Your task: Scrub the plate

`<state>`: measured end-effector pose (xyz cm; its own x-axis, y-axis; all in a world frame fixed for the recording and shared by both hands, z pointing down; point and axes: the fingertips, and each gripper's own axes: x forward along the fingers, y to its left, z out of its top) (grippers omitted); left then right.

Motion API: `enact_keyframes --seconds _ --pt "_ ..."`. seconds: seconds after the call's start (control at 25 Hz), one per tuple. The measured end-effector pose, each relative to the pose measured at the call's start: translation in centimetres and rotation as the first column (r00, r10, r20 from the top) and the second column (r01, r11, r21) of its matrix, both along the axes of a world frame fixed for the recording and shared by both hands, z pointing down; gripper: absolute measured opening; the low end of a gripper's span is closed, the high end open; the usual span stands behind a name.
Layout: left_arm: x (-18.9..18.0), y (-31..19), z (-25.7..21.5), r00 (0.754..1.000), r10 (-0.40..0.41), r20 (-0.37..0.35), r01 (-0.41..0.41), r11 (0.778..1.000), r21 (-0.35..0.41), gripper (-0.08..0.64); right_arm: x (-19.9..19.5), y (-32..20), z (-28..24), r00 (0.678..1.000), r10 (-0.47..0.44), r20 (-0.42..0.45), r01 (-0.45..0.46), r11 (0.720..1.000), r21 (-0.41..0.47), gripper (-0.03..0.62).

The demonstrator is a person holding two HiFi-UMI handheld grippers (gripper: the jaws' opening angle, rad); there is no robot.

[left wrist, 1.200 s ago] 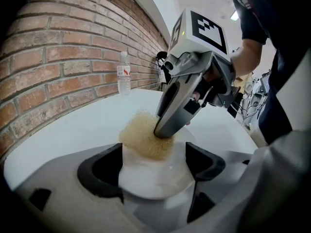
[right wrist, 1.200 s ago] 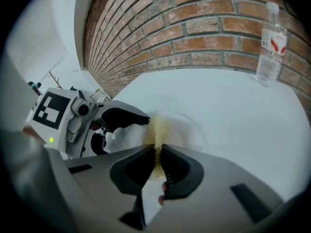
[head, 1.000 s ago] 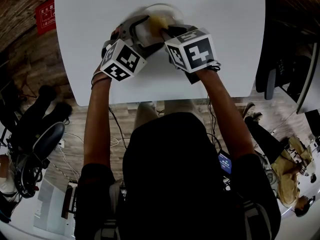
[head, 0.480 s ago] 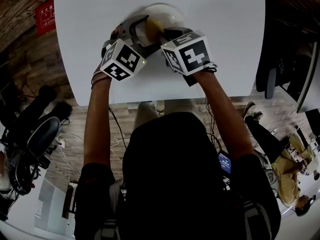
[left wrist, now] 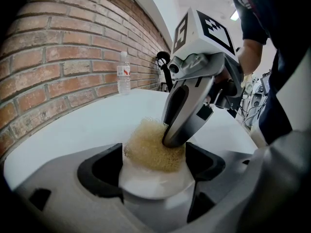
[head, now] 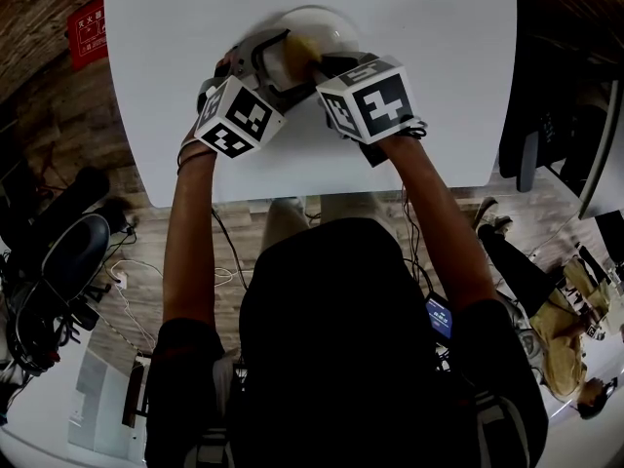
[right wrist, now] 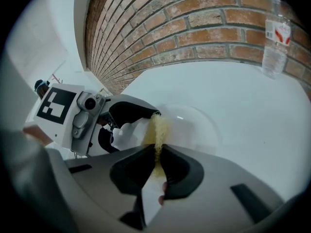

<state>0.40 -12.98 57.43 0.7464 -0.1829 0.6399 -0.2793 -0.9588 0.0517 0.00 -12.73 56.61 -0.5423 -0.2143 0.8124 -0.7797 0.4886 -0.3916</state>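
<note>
The left gripper (left wrist: 150,178) is clamped on the white plate's (right wrist: 194,125) rim, well in from the table's (head: 439,66) near edge. The right gripper (right wrist: 156,166) pinches a yellow sponge (left wrist: 150,147), pressing it onto the plate.

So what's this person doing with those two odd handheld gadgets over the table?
A person is cleaning a dish with a tool in each hand. The left gripper is clamped on the rim of a white plate, steadying it at the white table. The right gripper pinches a yellow sponge and presses it onto the plate's face. The scrubbing is under way.
</note>
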Motion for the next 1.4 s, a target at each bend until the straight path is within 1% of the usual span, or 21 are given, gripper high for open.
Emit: enact_keyframes --seconds 0.24,0.96,1.24,1.4 --pt "0.0 -0.1 0.0 1.0 0.001 0.0 -0.001 1.0 0.002 0.388 1.4 -0.4 0.1 0.999 0.037 -0.002 -0.037 0.999 -0.014 0.043" --pt "-0.2 -0.2 0.2 1.0 -0.001 0.003 0.001 1.0 -0.003 0.388 4.4 -1.1 -0.1 0.996 0.091 -0.022 -0.091 0.996 -0.004 0.042" --pt "0.2 -0.1 0.0 1.0 0.001 0.006 -0.001 1.0 -0.001 0.388 6.6 -1.2 -0.4 0.991 0.118 -0.062 -0.118 0.993 0.003 0.043" --pt "0.3 -0.1 -0.1 1.0 -0.001 0.001 0.001 1.0 0.0 0.388 7.4 -1.4 -0.7 0.99 0.128 -0.057 -0.127 0.992 0.016 0.042"
